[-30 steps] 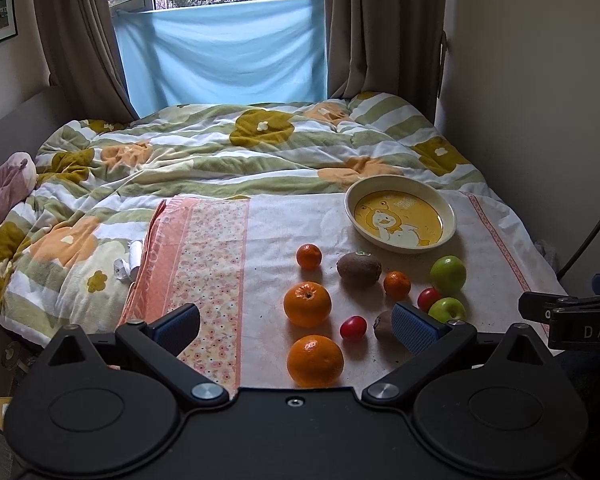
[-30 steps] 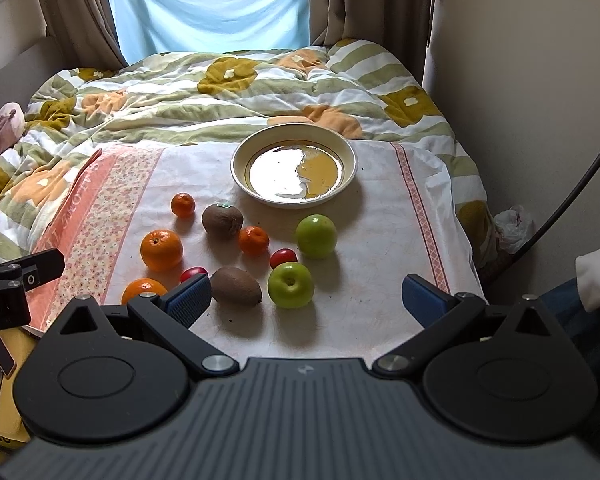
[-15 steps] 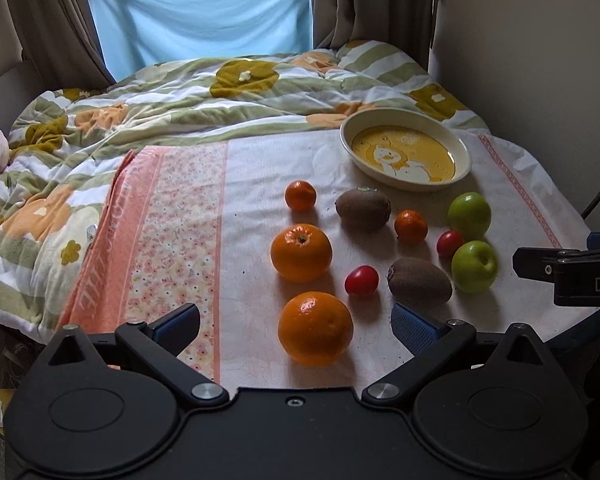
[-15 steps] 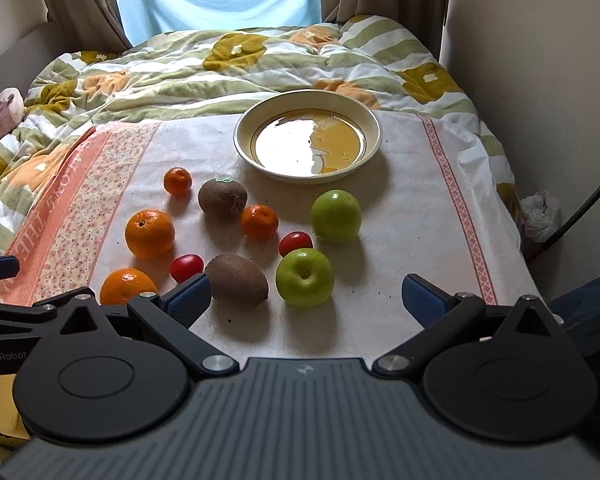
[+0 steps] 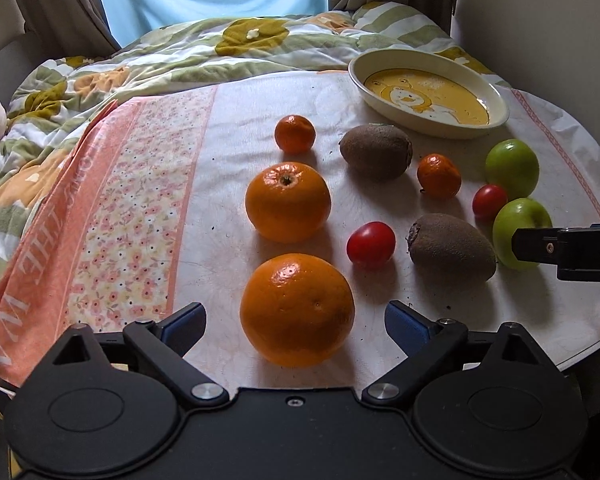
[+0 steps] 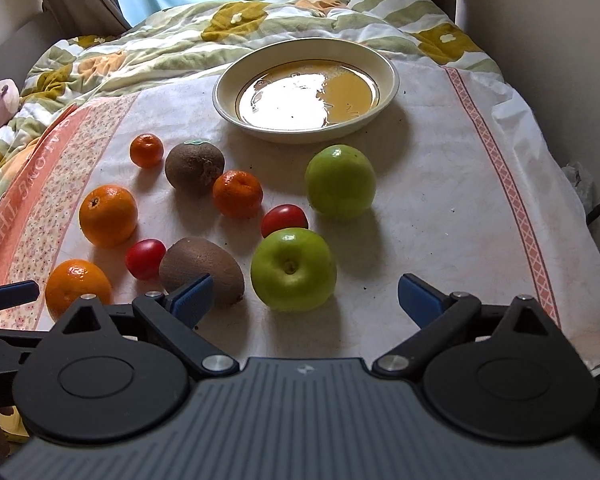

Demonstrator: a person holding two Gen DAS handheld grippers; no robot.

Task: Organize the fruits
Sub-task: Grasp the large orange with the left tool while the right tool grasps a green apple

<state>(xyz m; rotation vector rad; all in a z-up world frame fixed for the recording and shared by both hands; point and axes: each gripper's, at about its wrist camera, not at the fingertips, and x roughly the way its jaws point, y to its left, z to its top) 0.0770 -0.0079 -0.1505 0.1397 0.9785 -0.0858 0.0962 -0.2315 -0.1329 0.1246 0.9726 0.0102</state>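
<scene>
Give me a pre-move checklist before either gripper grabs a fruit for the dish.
1. Left gripper open and empty: ok, fingers spread wide.
2. Left gripper lined up on a fruit: ok, the nearest large orange sits between its fingers, not yet gripped.
3. Right gripper open and empty: ok.
4. Right gripper lined up: ok, the nearer green apple lies just ahead of its open fingers.
5. Cream oval dish with yellow bear print free to receive fruit: ok, nothing in it.
6. Neighbours clear of the apple: not ok, the brown fuzzy kiwi and a small red tomato sit close beside it.
</scene>
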